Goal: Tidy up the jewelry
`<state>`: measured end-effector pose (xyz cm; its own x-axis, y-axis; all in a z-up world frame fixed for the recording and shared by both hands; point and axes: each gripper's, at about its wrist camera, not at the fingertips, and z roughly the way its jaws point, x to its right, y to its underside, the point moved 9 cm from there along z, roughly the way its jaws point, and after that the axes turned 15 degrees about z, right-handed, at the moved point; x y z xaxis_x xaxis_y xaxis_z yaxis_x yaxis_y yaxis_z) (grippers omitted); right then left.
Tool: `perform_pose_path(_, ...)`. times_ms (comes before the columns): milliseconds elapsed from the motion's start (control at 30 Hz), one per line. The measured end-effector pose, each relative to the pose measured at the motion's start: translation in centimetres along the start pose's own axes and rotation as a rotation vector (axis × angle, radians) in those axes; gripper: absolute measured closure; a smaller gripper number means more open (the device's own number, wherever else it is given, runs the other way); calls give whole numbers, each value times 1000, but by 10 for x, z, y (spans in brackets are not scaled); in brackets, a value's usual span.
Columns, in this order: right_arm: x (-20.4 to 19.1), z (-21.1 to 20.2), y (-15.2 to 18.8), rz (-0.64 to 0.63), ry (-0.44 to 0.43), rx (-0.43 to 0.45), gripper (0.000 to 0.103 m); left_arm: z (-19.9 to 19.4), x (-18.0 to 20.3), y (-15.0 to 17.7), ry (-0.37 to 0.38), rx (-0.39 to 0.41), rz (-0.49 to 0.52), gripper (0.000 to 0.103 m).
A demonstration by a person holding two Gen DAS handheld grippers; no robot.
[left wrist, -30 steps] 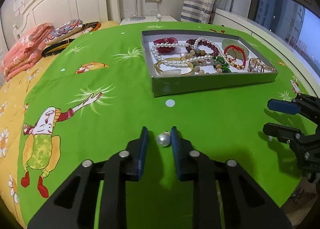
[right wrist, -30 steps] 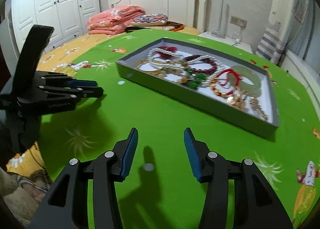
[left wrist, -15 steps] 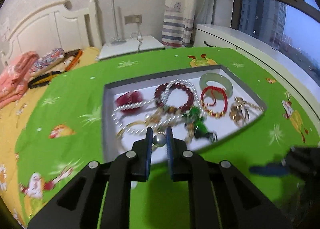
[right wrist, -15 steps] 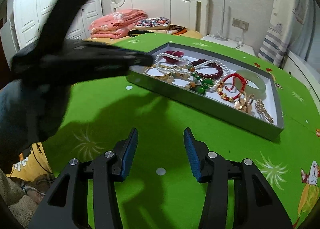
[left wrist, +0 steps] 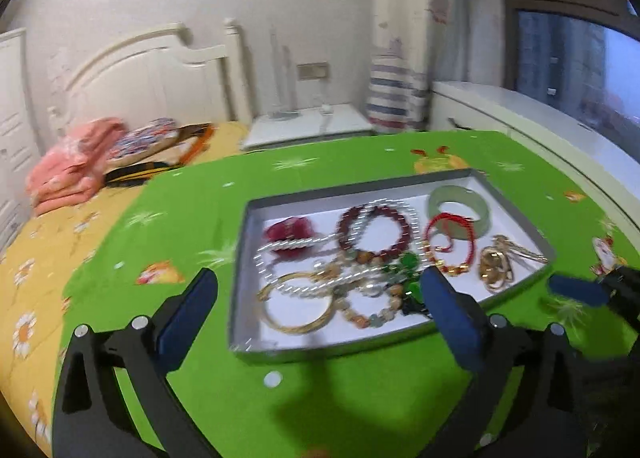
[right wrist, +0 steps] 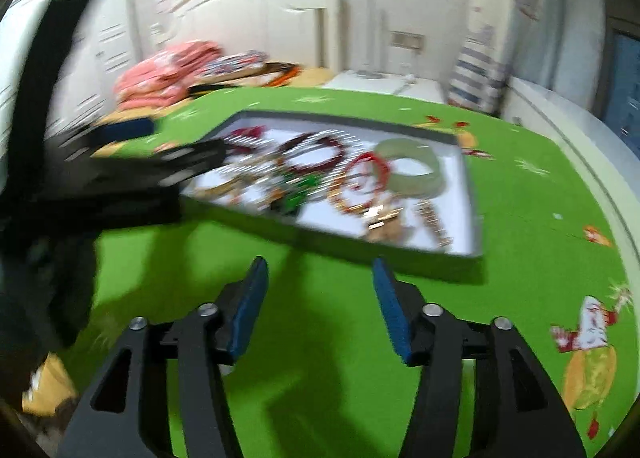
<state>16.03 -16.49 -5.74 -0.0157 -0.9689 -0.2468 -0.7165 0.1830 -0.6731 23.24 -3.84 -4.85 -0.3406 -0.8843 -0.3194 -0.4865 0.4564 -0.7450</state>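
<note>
A grey tray (left wrist: 240,298) with a white floor lies on the green cloth (left wrist: 360,398) and holds pearl strands (left wrist: 296,246), a dark red bead bracelet (left wrist: 374,232), a jade bangle (left wrist: 460,205), a gold bangle (left wrist: 296,308) and more. My left gripper (left wrist: 318,298) is wide open and empty, just above the tray's near edge. A pale bead (left wrist: 372,289) lies among the jewelry. My right gripper (right wrist: 318,286) is open and empty, short of the tray (right wrist: 474,217). The left gripper (right wrist: 132,173) shows blurred at the tray's left end.
The cloth covers a bed with a white headboard (left wrist: 152,73). Folded pink bedding (left wrist: 76,161) lies at the far left. A white bedside cabinet (left wrist: 308,129) and a window sill (left wrist: 540,117) stand behind. My right gripper's fingertip (left wrist: 576,290) shows at the right edge.
My left gripper carried the pearl earring from the cloth to the tray and has opened wide; the pearl is out of its jaws. The right gripper moved closer to the tray.
</note>
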Motion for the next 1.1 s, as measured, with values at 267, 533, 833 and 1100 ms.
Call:
perform_pose_path(267,19,-7,-27,89,110,34,27,-18,4,17,-64,-78,-18,5)
perform_pose_path(533,19,-18,-33,111,112,62,22,-30,7,29,-10,-102,-101,5)
perform_pose_path(833,16,-25,-21,104,136,88,21,-42,8,48,21,-129,-143,5)
perform_pose_path(1100,19,-41,-17,96,154,109,20,-57,15,50,23,-122,-140,5)
